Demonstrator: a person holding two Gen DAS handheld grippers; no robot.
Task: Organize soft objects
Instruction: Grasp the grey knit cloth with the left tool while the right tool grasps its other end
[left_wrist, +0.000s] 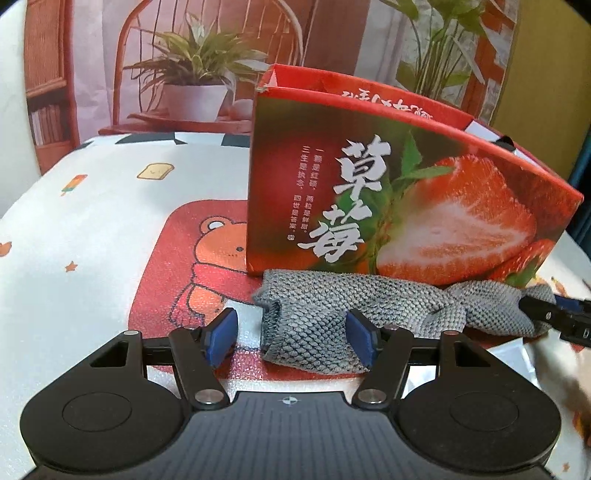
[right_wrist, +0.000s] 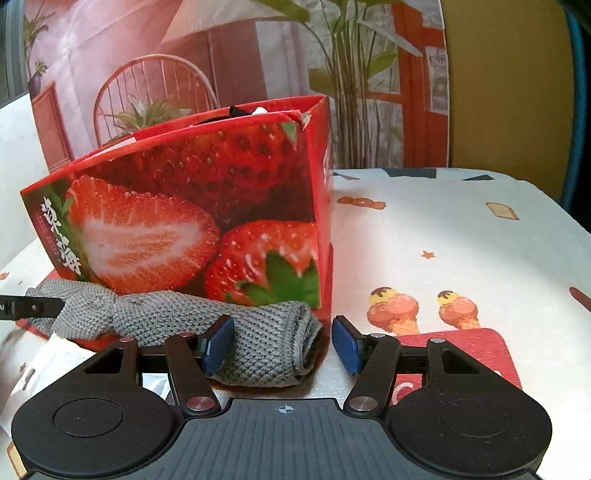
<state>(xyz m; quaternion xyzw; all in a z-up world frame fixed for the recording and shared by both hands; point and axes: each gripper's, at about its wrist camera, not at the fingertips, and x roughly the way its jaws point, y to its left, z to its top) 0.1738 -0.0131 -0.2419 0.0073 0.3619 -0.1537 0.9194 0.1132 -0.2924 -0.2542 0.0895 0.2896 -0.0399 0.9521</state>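
Both grippers' jaws astride sock

The tabletop is covered by a white cloth printed with small cartoon motifs: toast, an ice lolly, stars and ice-cream cones. A red panel with a cartoon bear is printed on it. Behind the tabletop a printed backdrop is hung, on which a reddish room is pictured: a rattan chair, a potted plant in a white pot, bookshelves and tall green stems. A plain yellow surface is seen beside the backdrop. The scene is evenly and softly lit.
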